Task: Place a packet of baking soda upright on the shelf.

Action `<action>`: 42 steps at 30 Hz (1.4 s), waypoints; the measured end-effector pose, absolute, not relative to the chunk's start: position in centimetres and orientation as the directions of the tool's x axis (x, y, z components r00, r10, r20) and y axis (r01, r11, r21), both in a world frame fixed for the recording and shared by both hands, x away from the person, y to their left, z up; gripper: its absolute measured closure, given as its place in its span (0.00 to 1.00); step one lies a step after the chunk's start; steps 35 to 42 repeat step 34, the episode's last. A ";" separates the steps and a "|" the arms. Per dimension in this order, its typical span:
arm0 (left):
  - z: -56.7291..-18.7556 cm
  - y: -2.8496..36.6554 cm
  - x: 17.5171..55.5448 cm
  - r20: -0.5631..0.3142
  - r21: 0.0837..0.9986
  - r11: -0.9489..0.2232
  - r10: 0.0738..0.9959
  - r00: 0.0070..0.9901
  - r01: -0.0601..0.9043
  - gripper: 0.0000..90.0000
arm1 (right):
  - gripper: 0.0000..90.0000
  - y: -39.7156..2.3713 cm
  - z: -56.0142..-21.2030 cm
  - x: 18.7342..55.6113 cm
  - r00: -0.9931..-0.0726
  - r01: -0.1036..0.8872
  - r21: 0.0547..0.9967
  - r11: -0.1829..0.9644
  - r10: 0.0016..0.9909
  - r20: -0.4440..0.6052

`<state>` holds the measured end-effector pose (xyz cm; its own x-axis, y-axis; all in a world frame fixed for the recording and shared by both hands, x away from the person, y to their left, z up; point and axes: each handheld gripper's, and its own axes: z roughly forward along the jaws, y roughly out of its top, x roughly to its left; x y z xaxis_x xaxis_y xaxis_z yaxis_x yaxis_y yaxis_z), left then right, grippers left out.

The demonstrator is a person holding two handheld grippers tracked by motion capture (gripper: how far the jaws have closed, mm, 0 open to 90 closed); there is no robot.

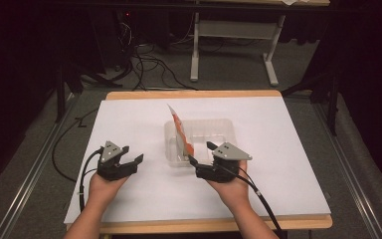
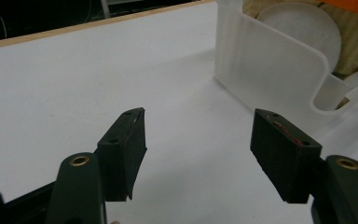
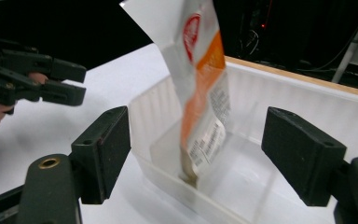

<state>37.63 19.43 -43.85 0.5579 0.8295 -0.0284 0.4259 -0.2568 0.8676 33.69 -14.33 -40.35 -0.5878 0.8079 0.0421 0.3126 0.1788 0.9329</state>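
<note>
A dark room is sitting all around a wooden table (image 1: pixel 129 94) with a big white sheet (image 1: pixel 129 199) lying on it. On the left, the left gripper (image 1: pixel 132 155) is resting low over the sheet, jaws spread wide and holding nothing. In the middle, a clear plastic tub (image 1: pixel 226 129) is sitting on the sheet, and an orange and white packet (image 1: pixel 181 132) is standing tilted inside its left end. Just beside the tub's near edge, the right gripper (image 1: pixel 200 153) is waiting with its jaws wide apart, gripping nothing.
</note>
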 end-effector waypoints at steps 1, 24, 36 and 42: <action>-43.9 19.4 37.6 -0.027 0.868 -0.258 0.829 0.558 0.425 0.40 | 0.27 -14.8 -40.3 33.4 -0.584 0.314 0.932 0.181 0.811 0.040; -44.4 19.2 37.6 -0.013 0.846 -0.278 0.842 0.539 0.455 0.39 | 0.30 -35.9 -43.6 30.2 -0.200 0.449 0.890 0.071 0.980 0.023; -44.1 19.3 37.0 -0.036 0.859 -0.250 0.841 0.541 0.447 0.38 | 0.30 -35.7 -43.1 29.9 -0.209 0.450 0.889 0.088 0.978 0.009; -44.1 19.3 37.0 -0.036 0.859 -0.250 0.841 0.541 0.447 0.38 | 0.30 -35.7 -43.1 29.9 -0.209 0.450 0.889 0.088 0.978 0.009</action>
